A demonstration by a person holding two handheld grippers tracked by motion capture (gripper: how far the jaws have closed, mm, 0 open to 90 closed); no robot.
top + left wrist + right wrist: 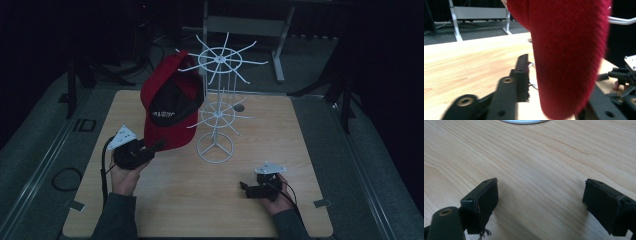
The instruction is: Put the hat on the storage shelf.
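Nearest the person, the right gripper (250,188) rests low over the wooden table (170,210) with its jaws spread wide apart and nothing but bare wood grain between them; the right gripper view also catches the edge of a white ring at its top. Further in and to the left, the left gripper (156,146) is clamped on the brim of a red cap (172,100), and the left gripper view has that brim (569,57) filling the gap between its jaws. The cap is held up off the table, tilted so its dark inside faces the person, with its crown up against the arms of the white wire rack (218,90) standing mid-table. Whether the crown already sits on a hook (186,69) I cannot tell. This looks like the hanging step: the cap is at the rack's upper tier but probably not yet released. Next, the hook should be settled inside the crown before the jaws part, keeping sideways pressure light so the rack's ring base (215,148) does not tip.
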